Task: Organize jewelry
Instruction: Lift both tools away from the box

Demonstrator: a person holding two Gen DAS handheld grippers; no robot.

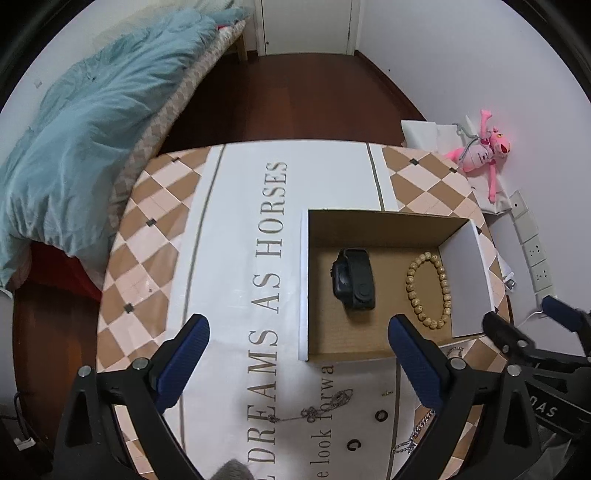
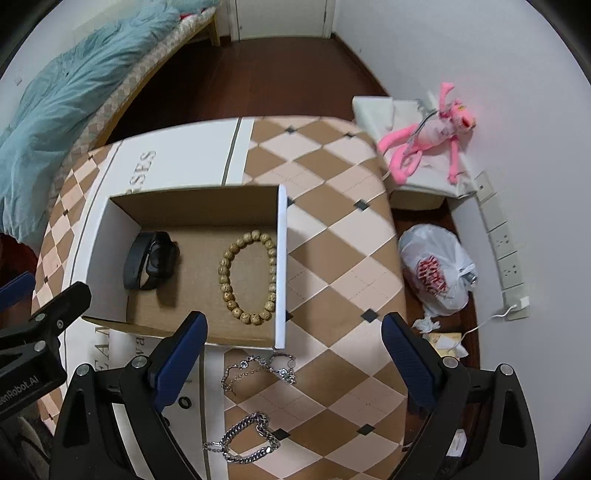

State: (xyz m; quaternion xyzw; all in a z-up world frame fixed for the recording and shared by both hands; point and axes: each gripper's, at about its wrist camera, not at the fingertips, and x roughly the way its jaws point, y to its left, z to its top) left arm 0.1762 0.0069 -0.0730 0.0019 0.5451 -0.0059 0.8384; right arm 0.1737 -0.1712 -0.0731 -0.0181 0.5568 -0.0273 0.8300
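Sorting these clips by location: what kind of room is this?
Most likely a bedroom at home: a bed with a blue quilt, a door and a pink plush toy by the wall.

The tablecloth (image 1: 236, 221) reads "DREAMS AS HORSES"; the neighbouring tongs' body (image 2: 22, 384) reads "Robot.AI".

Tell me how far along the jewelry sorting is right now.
Done: the black watch and the wooden bead bracelet lie inside the cardboard box. In hand: nothing; the left tongs and the right tongs are both open and empty. Left on the table: a thin silver bracelet, a heavy silver chain, a fine necklace and two small dark rings.
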